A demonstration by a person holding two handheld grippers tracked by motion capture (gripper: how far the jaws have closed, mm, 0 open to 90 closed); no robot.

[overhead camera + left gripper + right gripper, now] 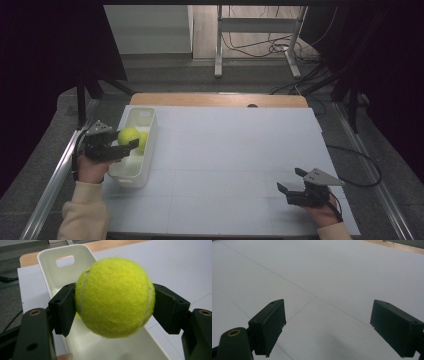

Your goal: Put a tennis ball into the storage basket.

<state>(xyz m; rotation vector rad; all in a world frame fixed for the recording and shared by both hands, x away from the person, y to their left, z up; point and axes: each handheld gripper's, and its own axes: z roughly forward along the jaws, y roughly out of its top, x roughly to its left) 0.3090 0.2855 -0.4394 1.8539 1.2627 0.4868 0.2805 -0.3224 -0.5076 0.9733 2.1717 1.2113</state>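
The tennis ball [115, 297] is sitting clamped between the left gripper [122, 145]'s two black pads, held above the white bin [131, 172]; being round, it is showing no long axis, though its seam is running roughly upright beside each pad. A second yellow ball [144, 140] is lying inside the bin, whose long axis is running away from the person along the left side of the white table [225, 150]. Well apart, the right gripper [287, 192] is resting low over the table's near right part, its jaws standing wide and holding nothing.
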